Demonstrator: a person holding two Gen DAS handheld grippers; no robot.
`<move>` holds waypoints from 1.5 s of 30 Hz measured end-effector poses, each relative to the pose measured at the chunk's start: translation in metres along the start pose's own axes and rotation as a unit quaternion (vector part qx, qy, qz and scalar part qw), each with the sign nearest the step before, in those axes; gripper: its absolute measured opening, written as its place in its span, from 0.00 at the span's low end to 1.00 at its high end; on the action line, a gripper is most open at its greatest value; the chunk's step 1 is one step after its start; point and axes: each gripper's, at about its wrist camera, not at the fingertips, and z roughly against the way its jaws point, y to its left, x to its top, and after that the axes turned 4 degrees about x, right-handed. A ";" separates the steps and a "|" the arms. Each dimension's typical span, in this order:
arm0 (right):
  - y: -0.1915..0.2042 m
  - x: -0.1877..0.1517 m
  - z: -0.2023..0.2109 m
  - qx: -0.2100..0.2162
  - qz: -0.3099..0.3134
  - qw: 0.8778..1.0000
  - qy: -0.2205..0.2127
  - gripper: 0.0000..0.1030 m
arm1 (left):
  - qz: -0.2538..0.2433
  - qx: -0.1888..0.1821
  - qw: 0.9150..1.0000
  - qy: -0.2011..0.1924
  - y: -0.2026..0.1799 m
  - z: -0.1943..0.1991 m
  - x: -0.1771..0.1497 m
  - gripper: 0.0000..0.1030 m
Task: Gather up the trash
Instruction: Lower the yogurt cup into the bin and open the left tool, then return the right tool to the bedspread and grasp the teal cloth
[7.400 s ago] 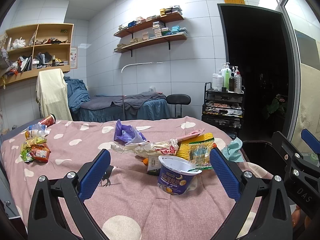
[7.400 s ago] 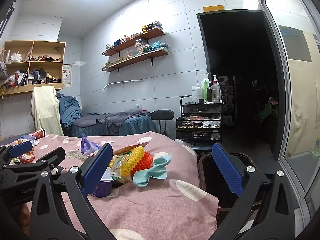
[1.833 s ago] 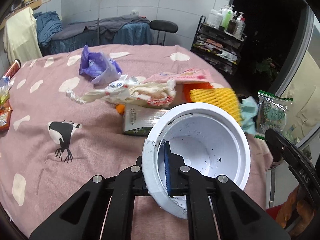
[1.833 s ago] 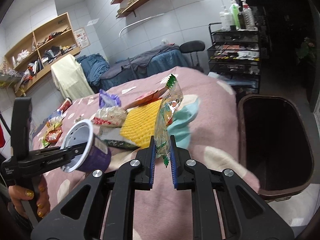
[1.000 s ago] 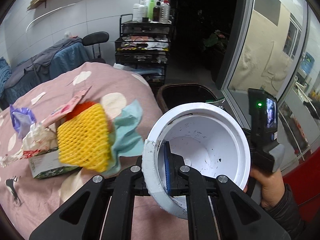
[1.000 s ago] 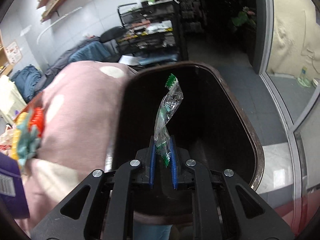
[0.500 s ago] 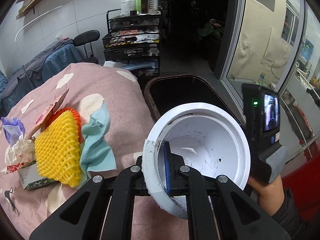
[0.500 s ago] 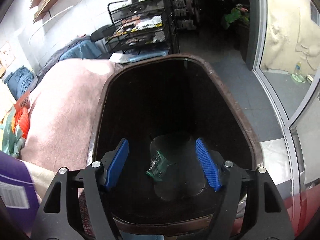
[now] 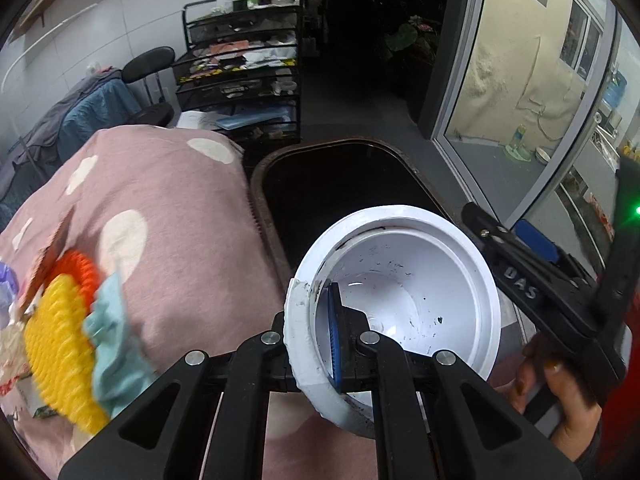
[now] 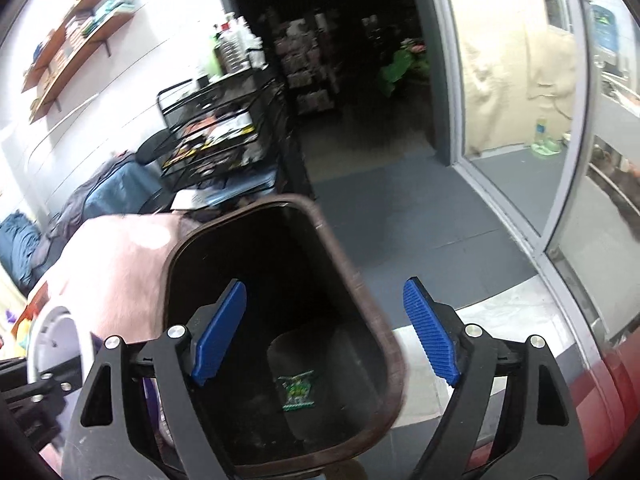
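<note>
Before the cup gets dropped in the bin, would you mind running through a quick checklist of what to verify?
1. Left gripper grips the cup: ok, jaws pinch its rim wall, one pad inside.
2. Cup over the bin: not ok, it sits at the near edge, partly over the pink cover.
3. Right gripper out of the way: cannot tell; its jaws have just been opening, nothing is between them, and it hangs above the bin's near corner.
4. Wrapper delivered: ok, it lies on the bin floor.
5. Room in the bin: ok, mostly empty.
6. Cup empty: ok, only specks inside.
</note>
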 end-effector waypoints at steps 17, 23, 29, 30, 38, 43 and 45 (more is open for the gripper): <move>-0.036 0.019 0.003 -0.038 -0.055 0.997 -0.028 0.82 | -0.048 0.015 0.993 0.106 -0.043 -0.099 0.024 0.08; -0.037 0.017 0.005 -0.035 -0.054 0.998 -0.028 0.82 | -0.047 0.015 0.991 0.123 -0.040 -0.112 0.021 0.09; -0.036 0.017 0.009 -0.034 -0.056 0.997 -0.036 0.89 | -0.039 0.009 0.992 0.118 -0.038 -0.110 0.023 0.60; -0.036 0.017 0.010 -0.034 -0.057 0.997 -0.037 0.90 | -0.038 0.009 0.993 0.108 -0.037 -0.106 0.023 0.61; -0.038 0.019 0.013 -0.032 -0.061 0.997 -0.043 0.91 | -0.037 0.002 0.998 0.056 -0.030 -0.067 0.024 0.63; -0.032 0.018 0.014 -0.019 -0.056 0.997 -0.045 0.91 | -0.024 -0.002 1.000 -0.016 -0.018 -0.013 0.018 0.79; -0.027 0.017 0.016 -0.008 -0.047 0.998 -0.045 0.91 | -0.027 0.006 0.999 -0.041 -0.013 0.006 0.013 0.82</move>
